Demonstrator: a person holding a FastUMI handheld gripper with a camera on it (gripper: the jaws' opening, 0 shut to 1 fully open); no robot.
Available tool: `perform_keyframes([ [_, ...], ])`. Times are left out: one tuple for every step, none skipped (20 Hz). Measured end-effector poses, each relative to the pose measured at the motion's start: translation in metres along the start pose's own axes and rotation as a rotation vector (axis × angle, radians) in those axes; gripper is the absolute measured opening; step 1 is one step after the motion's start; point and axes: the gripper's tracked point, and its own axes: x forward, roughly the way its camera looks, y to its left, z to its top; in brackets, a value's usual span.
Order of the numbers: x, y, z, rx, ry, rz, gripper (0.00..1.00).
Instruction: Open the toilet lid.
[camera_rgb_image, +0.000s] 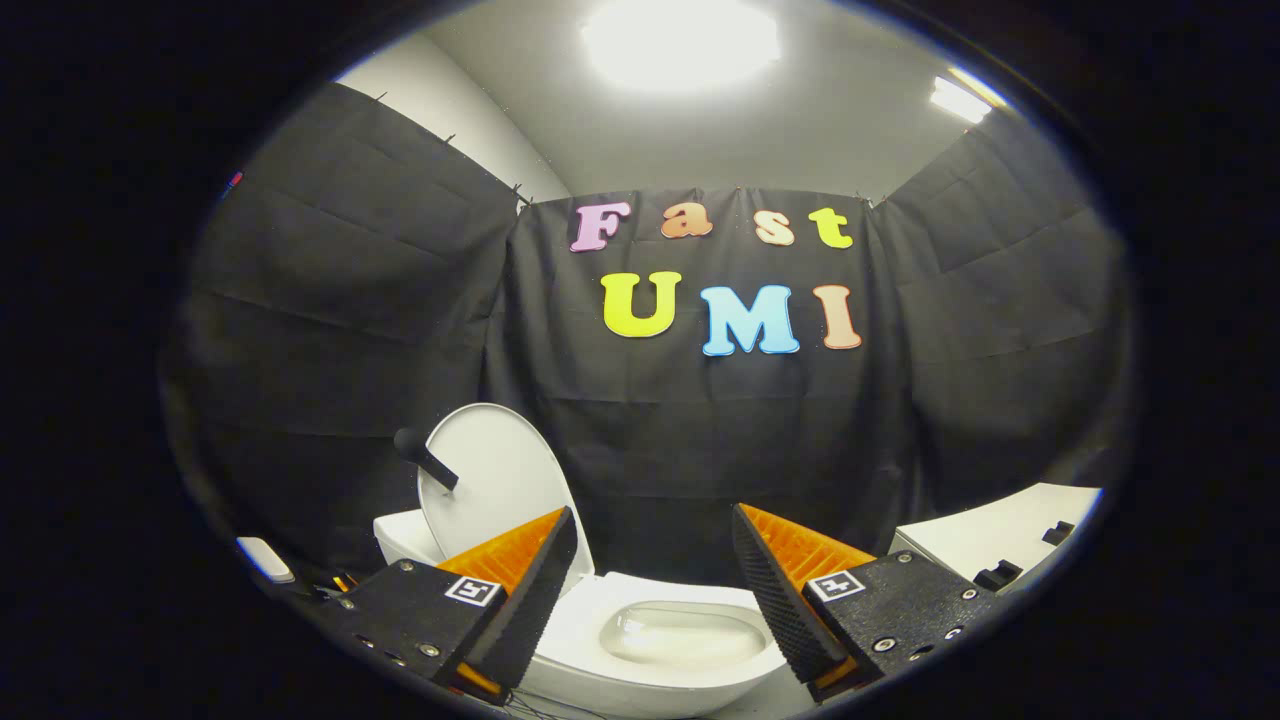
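The gripper (654, 528) hangs above the near part of a white ceramic toilet (668, 665), its two fingers spread wide apart and holding nothing. Between and beyond the fingers lies the open bowl (683, 634), with a shallow pool of water in its basin. The white oval plastic toilet lid (497, 480) stands raised at the far left, nearly upright and leaning back, partly hidden behind the left finger. A short dark knob-ended handle (425, 457) sticks out from the lid's left face. Black cloth walls close the booth behind the toilet. To the far right stands a white flat-topped cabinet (1000, 530) with small dark pieces on it.
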Motion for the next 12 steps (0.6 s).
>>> perform_keyframes([
  [0.0,-0.002,-0.006,0.006,0.01,-0.004,0.95],
  [-0.001,0.0,-0.011,0.007,0.014,0.002,0.95],
  [-0.003,0.003,-0.014,-0.005,0.019,0.011,0.95],
  [-0.004,0.002,-0.02,-0.023,0.027,0.011,0.95],
  [-0.006,-0.002,-0.024,-0.033,0.034,0.001,0.96],
  [-0.005,-0.005,-0.026,-0.03,0.038,-0.004,0.96],
  [-0.005,-0.005,-0.026,-0.023,0.034,-0.003,0.96],
  [-0.005,-0.005,-0.026,-0.021,0.029,-0.006,0.96],
  [-0.005,-0.007,-0.026,-0.024,0.031,-0.014,0.96],
  [-0.004,-0.008,-0.029,-0.026,0.036,-0.018,0.96],
  [-0.003,-0.007,-0.032,-0.024,0.042,-0.018,0.96],
  [-0.003,-0.005,-0.034,-0.021,0.045,-0.013,0.96],
])
